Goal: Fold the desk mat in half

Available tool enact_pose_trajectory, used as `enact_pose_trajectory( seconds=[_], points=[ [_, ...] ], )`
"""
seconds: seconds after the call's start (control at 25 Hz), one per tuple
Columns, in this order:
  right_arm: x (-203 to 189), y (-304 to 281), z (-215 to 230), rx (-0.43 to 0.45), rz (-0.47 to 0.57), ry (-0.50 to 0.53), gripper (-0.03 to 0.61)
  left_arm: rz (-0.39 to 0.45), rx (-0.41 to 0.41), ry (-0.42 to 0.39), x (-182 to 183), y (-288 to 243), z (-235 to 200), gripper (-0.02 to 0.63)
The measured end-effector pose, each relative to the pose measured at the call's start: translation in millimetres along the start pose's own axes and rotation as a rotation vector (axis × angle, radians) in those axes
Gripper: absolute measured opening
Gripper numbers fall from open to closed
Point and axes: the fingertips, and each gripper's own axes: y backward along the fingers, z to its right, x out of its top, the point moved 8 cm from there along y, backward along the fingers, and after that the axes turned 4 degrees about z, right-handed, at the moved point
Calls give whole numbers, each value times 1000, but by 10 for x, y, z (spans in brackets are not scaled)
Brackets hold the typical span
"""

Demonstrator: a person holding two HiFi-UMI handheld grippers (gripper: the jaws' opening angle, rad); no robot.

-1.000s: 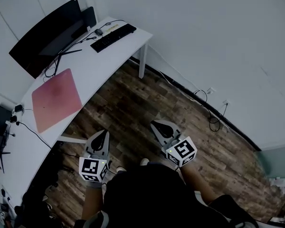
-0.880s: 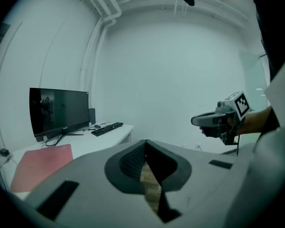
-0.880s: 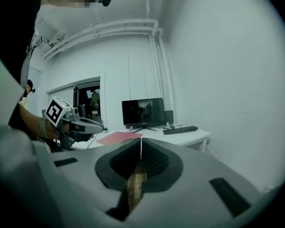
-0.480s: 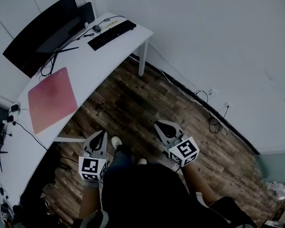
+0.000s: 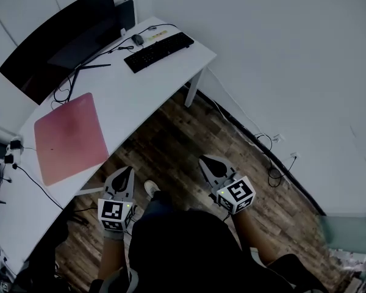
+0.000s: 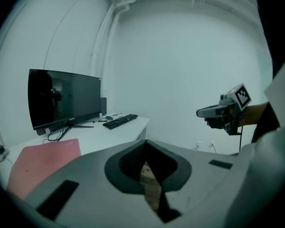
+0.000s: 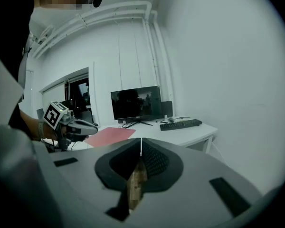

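Left hand-held gripper [image 5: 127, 171]: jaws pressed together, nothing between them, held low over the wooden floor [image 5: 183, 133] and short of the desk [image 5: 134, 90], touching nothing. Marker cube at its rear, gloved hand behind that.

Ahead of it and off to its left, well apart: pink desk mat [image 5: 70, 136], lying flat and unfolded on the white desk, one long side close to the desk's near edge. Beyond the mat, farther from the gripper: dark curved monitor [image 5: 55, 38] on a thin stand, loose cables trailing from it toward the mat. Farther ahead and to the right of the monitor: black keyboard [image 5: 158, 50], with a mouse [image 5: 137, 39] just beside its far side.

Beside the left one, to its right and level with it, clearly apart: right hand-held gripper [image 5: 204, 160], likewise closed to a thin slit and empty, pointing the same way, over bare floor rather than the desk. Seen along its jaws, mat ahead and to the left, keyboard ahead and slightly right.

Right of that gripper, along the foot of the white wall: black cables [image 5: 271, 157] on the floor below wall sockets.
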Motion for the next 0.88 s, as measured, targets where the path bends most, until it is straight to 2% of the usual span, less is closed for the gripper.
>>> enact_pose_trajectory(
  seconds=[0.44, 0.88],
  points=[
    [333, -1635, 89, 84, -26, 13, 17, -51, 64, 58, 11, -341, -1354, 8],
    [666, -2946, -65, 255, -105, 140, 17, -90, 140, 156, -247, -306, -1987, 28]
  ],
)
